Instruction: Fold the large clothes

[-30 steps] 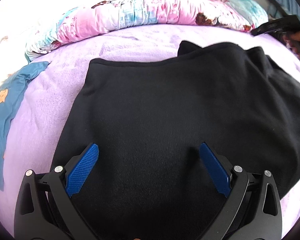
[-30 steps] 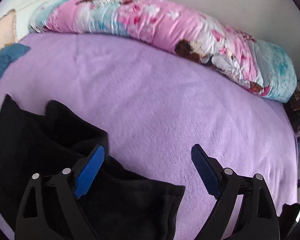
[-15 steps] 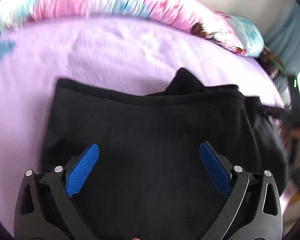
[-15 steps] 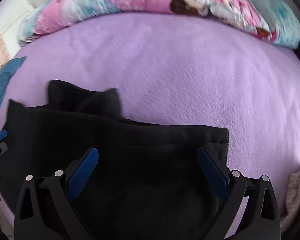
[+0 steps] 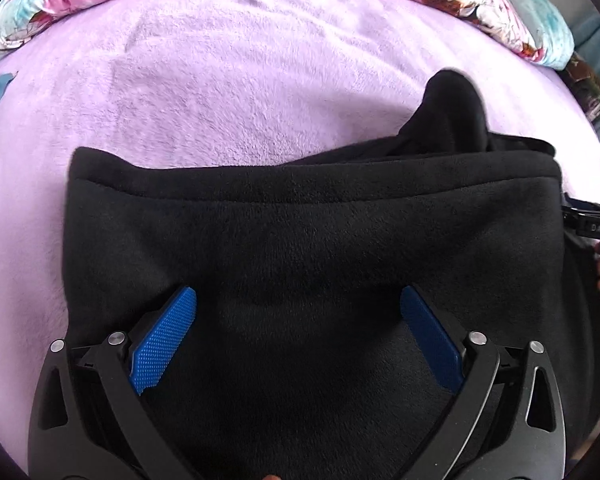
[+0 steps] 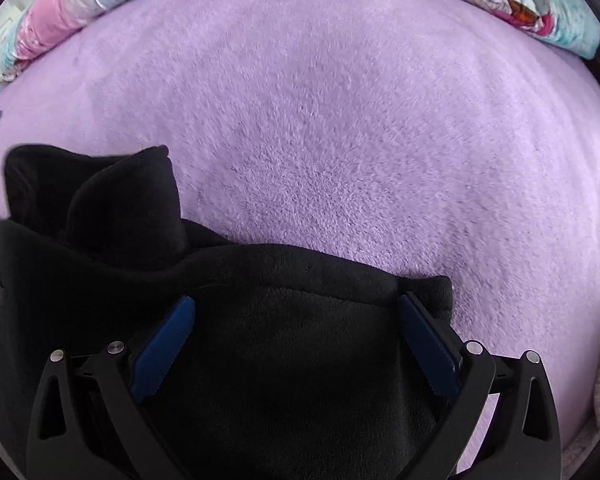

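Since a second ago both my grippers have swung in over the garment: the left one has turned so the far hem now runs straight across its view, and the right one, which was looking mostly at bare blanket, now has black cloth filling the space between its fingers.

Left wrist view: my left gripper (image 5: 298, 334) hovers over the black fleece garment (image 5: 312, 248), fingers spread wide and holding nothing; I cannot tell whether the tips touch the cloth. The garment lies on the purple blanket (image 5: 220, 72), already doubled, its stitched hem (image 5: 300, 200) facing the patterned bolster (image 5: 500, 12). A loose flap (image 5: 452, 116) sticks out past the hem at the far right corner. My other tool shows at the right edge (image 5: 592, 228).

Right wrist view: my right gripper (image 6: 296, 334) is just as wide open and empty, with the garment's right corner (image 6: 424, 284) beside its right finger. The same flap (image 6: 112, 196) stands proud on the left.

I judge one fold is laid and I am placing both grippers for the next. That calls for lowering each onto the near edge, closing on all layers at once, then lifting evenly and carrying the cloth forward to the hem, tucking the stray flap under so it does not bulge.
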Motion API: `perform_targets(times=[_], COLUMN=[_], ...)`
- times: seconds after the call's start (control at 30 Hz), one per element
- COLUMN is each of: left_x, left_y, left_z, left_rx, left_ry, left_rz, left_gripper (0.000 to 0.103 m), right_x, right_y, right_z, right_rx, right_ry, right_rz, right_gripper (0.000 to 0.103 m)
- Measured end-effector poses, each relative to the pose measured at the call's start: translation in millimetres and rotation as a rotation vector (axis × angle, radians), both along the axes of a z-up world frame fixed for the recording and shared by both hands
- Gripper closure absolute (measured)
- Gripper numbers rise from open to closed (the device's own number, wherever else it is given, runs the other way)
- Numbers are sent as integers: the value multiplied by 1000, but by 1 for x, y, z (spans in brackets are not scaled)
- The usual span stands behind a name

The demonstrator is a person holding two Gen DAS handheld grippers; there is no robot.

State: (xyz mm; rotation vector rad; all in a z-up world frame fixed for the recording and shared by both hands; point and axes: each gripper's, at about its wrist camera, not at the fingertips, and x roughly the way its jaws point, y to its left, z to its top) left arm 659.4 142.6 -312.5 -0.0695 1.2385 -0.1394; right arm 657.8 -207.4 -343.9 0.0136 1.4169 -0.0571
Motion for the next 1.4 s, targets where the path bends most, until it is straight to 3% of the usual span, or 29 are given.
perform_targets(times=[0.2,0.3,0.4,0.47,0.57,0.67,0.77,0.9,1.0,1.13,1.23,1.33,1.4], left_x=[-59,-100,-130,-140,-155,-160,-158,-142,-133,-121,-115,-109,-102], left_y=[54,87,119,134,160,170,176,180,181,175,167,149,141], left_z=[69,81,73,61,30,16,0,-16,-21,-22,-20,-21,-26], left_rx=[-107,-192,-293,-366,-573,-579,-703,-788,-813,-765,-761,-846,-821], left_ry=[-57,-87,-89,-59,16,11,23,32,30,40,39,67,100], left_rz=[45,62,105,143,209,242,259,259,236,149,128,47,31], left_gripper=[6,6,6,6,6,6,6,6,6,6,6,6,6], right_x=[-67,-113,-159,-187,-209,-216,-209,-195,-183,-178,-175,-173,-169], right_y=[-12,-40,-66,-83,-105,-114,-118,-121,-119,-113,-96,-70,-71], right_z=[89,106,111,107,81,56,36,13,3,3,8,-1,-7], right_rx=[36,105,165,209,411,613,679,739,775,767,838,793,825], right_ry=[-103,-82,-86,-90,-69,-50,-55,-37,-31,-24,-26,29,31], right_rz=[79,50,15,-39,-142,-196,-243,-269,-260,-194,-135,-67,-93], right_gripper=[6,6,6,6,6,6,6,6,5,5,5,5,5])
